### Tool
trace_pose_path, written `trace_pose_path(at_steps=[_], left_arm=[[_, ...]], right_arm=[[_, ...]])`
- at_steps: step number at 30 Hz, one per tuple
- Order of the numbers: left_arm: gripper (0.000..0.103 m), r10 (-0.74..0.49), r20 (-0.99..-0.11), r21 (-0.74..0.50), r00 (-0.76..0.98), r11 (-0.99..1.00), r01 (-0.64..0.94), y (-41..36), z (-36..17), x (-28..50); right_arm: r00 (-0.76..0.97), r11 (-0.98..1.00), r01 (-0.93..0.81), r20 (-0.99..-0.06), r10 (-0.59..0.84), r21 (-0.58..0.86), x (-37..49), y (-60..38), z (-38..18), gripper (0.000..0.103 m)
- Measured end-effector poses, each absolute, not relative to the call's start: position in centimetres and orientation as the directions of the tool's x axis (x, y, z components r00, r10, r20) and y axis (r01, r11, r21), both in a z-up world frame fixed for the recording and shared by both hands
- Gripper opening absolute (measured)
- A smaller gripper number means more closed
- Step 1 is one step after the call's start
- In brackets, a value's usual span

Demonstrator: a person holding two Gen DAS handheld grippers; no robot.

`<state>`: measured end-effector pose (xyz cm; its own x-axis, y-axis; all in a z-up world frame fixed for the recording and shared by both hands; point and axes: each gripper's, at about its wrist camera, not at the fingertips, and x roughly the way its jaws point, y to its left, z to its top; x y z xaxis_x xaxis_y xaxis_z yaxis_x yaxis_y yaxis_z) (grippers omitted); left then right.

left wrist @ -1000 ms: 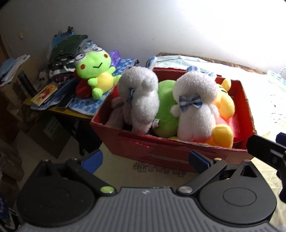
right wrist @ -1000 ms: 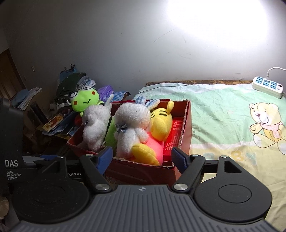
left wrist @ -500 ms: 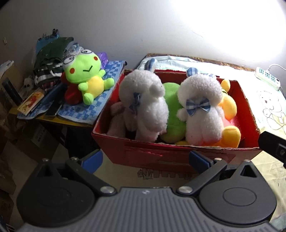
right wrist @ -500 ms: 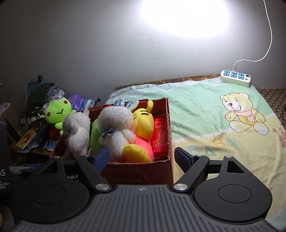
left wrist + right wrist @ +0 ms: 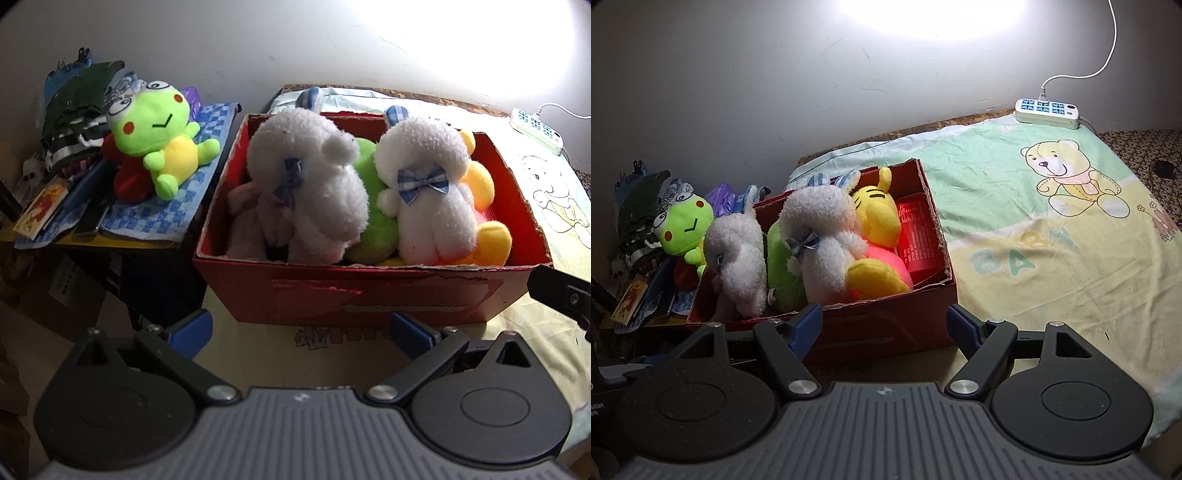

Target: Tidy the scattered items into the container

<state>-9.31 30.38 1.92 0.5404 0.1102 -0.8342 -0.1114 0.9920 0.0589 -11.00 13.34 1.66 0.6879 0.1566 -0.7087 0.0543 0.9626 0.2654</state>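
Against a plain pale wall we see a bed spread with a green and yellow baby blanket (image 5: 1052, 251) printed with a teddy bear, and a white power strip (image 5: 1046, 113) lying at its far edge. On the blanket sits the red cardboard box (image 5: 369, 295), packed with plush toys: two white bunnies (image 5: 428, 195) with checked bow ties, a green plush (image 5: 369, 229) wedged between them, and a yellow tiger toy (image 5: 877, 218) against the right-hand end. Left of the box, on a cluttered counter, a green frog plush (image 5: 159, 144) lies on a blue checked cloth (image 5: 173, 199), outside the box, beside folded clothes (image 5: 74, 114). Our left tool (image 5: 301, 328) hangs just before the box's near wall, blue pads spread wide and grasping nothing. Our right tool (image 5: 884, 325) has just been closing a little, yet its pads stand well apart with only the box's corner behind them, nothing gripped.
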Motion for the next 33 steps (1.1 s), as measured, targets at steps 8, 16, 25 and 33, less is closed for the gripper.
trace_pose_path(at_steps=[8,16,25,33], left_arm=[[0.102,0.114,-0.841,0.053,0.530,0.990,-0.130,32.7,3.3,-9.3],[0.102,0.154,-0.799,0.063,0.581,0.983,-0.173,33.5,5.9,-7.9],[0.102,0.168,-0.796,0.064,0.582,0.979,-0.194,33.5,6.1,-6.0],[0.102,0.190,-0.792,0.079,0.581,0.974,-0.212,33.1,5.8,-5.6]], right_arm=[[0.655,0.957,0.107,-0.744,0.135,0.268,-10.3,13.8,2.2,0.082],[0.704,0.978,0.088,-0.706,0.074,0.190,-9.0,14.9,4.6,0.083],[0.728,0.986,0.073,-0.684,0.048,0.147,-7.0,15.3,5.2,0.083],[0.734,0.992,0.025,-0.676,0.064,0.121,-6.1,16.0,4.9,0.083]])
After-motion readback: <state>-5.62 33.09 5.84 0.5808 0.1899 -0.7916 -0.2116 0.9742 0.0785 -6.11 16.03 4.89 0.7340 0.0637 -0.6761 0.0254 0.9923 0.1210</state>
